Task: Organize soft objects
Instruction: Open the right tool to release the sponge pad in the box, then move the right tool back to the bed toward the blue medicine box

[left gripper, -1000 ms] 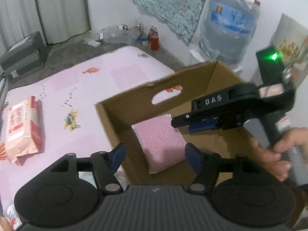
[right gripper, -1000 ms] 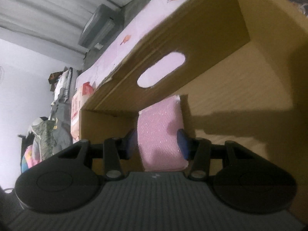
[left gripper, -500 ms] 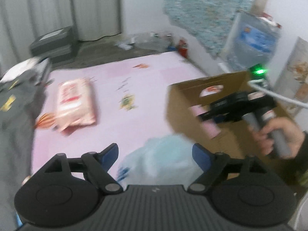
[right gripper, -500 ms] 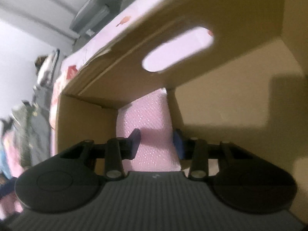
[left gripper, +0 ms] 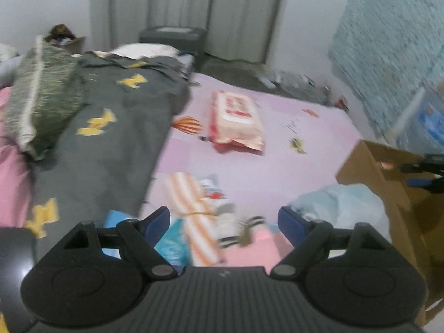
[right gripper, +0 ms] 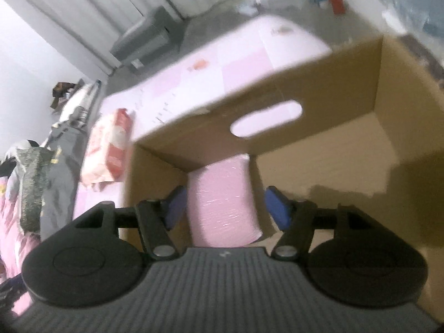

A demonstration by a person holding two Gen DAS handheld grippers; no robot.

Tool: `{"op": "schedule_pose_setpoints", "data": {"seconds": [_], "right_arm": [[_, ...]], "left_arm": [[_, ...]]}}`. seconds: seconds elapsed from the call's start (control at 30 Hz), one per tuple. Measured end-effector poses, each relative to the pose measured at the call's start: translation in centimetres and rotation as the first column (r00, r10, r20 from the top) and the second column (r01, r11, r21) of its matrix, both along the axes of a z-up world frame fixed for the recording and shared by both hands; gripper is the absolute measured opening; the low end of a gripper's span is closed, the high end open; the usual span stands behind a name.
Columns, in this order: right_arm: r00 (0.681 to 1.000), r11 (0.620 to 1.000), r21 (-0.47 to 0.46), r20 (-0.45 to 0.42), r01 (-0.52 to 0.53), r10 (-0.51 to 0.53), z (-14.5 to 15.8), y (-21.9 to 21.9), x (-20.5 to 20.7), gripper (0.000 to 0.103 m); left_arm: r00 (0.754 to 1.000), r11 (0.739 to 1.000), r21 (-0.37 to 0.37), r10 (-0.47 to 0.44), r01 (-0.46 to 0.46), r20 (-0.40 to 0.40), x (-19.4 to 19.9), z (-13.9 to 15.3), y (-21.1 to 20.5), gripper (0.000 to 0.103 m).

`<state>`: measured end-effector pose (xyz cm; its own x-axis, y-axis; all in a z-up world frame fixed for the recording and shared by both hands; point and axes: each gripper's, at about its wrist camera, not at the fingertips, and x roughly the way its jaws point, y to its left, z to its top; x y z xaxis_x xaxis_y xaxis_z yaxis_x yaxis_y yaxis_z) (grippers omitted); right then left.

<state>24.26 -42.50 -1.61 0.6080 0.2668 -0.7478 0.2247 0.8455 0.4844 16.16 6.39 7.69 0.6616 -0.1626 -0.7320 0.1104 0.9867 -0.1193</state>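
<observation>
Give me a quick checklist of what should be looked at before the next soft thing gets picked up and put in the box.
1. Pink pack lies inside the cardboard box: ok.
2. Right tool has let go; its jaws are opening and the pads stand clear of the pack: ok.
3. Left tool is open and holds nothing: ok.
4. Soft things are left to collect: striped cloth and light blue bag lie below the left tool: ok.
5. Which one the left tool is lined up on: cannot tell, the picture is blurred.
6. Free space in the box beside the pack: ok.
</observation>
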Motion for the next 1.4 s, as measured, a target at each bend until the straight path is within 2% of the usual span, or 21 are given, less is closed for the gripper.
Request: {"op": "schedule_pose_setpoints", "data": {"seconds": [0.17,0.37,0.47,0.57,0.73,0.83,1.0,1.17,1.27,1.4], "right_arm": [[0.992,0.997,0.063,0.125,-0.04,0.032,5.8,2.4,-4.1,0.066],[0.961,0.963,0.204,0.245,-0.178,0.126,9.9,6.9,-8.5,0.069],[0.949,0.922,0.286,0.25,-0.261,0.191,9.7,10.6,-9.7,0.07],[0.941,0.892,0.322,0.226,-0.318,0.254,8.4,14.9,-9.5,0.07],[0.923,0.861,0.333,0.148,-0.385,0.356,5.8,21.3,-8.2,0.07],[0.911,0.849,0.332,0.128,-0.412,0.392,5.0,24.2,-7.9,0.07],[0.897,0.835,0.33,0.143,-0.441,0.417,5.7,26.7,-7.1,0.07],[0.866,0.788,0.362,0.17,-0.498,0.469,6.8,30.2,-5.7,0.07],[0.859,0.798,0.318,0.169,-0.512,0.484,7.2,32.3,-4.8,0.07],[0.884,0.846,0.259,0.163,-0.467,0.438,7.1,32.1,-4.7,0.07]], "left_arm": [[0.999,0.999,-0.015,0.028,-0.028,0.043,-2.9,0.4,2.6,0.086],[0.997,1.0,-0.022,-0.005,0.006,0.079,-6.2,-0.9,2.9,0.086],[0.996,0.999,0.001,-0.036,0.036,0.076,-7.6,-2.1,2.3,0.085],[0.996,0.998,0.009,-0.063,0.062,0.065,-8.8,-3.3,2.0,0.081],[0.995,0.997,0.008,-0.077,0.077,0.065,-10.2,-4.5,2.3,0.076],[0.996,0.998,0.005,-0.067,0.067,0.061,-10.2,-4.8,2.9,0.067],[0.996,0.999,0.013,-0.032,0.031,0.08,-9.6,-4.9,4.3,0.06],[0.997,1.0,0.018,-0.009,0.008,0.073,-8.6,-5.1,5.5,0.048],[0.997,1.0,-0.006,-0.025,0.026,0.077,-8.7,-4.8,5.8,0.045],[0.988,0.994,-0.012,-0.109,0.111,0.108,-9.8,-4.5,4.9,0.045]]}}
